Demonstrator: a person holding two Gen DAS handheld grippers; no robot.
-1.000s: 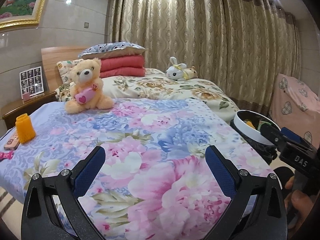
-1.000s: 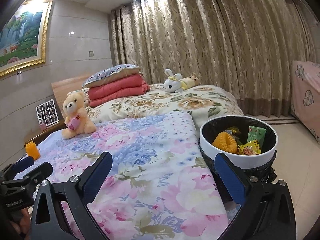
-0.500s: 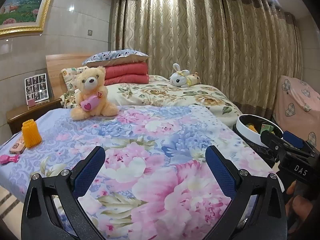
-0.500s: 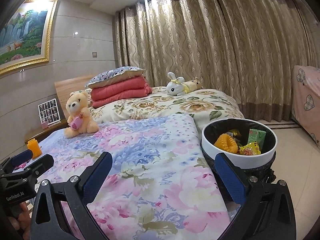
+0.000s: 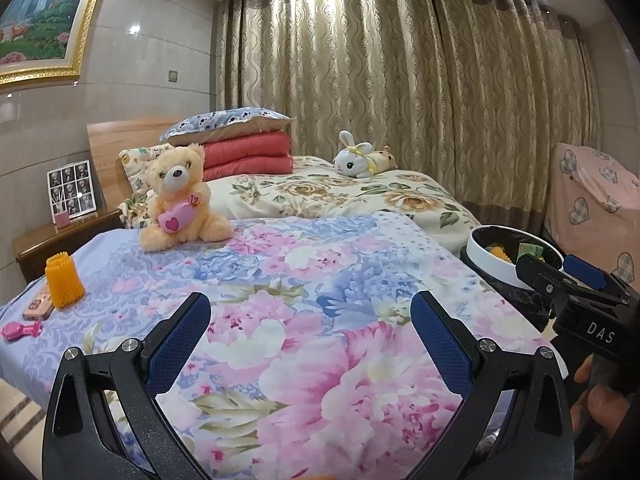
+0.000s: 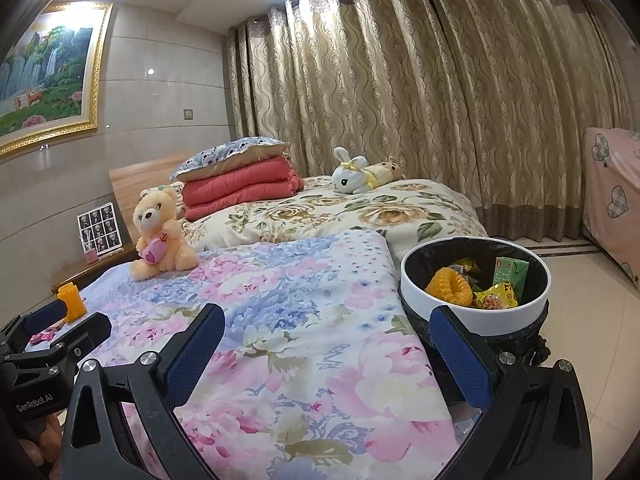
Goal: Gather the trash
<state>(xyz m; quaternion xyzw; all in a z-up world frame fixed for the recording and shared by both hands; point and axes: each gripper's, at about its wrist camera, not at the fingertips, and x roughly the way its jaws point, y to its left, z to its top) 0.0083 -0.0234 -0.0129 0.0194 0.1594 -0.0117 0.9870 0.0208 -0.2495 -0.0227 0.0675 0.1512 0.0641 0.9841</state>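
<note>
Both claws gape wide, empty, over the bed; left claw [image 5: 310, 334] is nearer the upright orange paper cup [image 5: 64, 285], far left; right claw [image 6: 328, 348] beside the bin [image 6: 474, 316].

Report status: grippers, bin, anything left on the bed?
Left gripper and right gripper open, empty. Bin beside bed holds wrappers. Orange holder, phone, pink toy on bed; path clear.

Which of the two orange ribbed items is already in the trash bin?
The squashed orange one inside the white-rimmed bin; the other stands upright on the bedspread.
</note>
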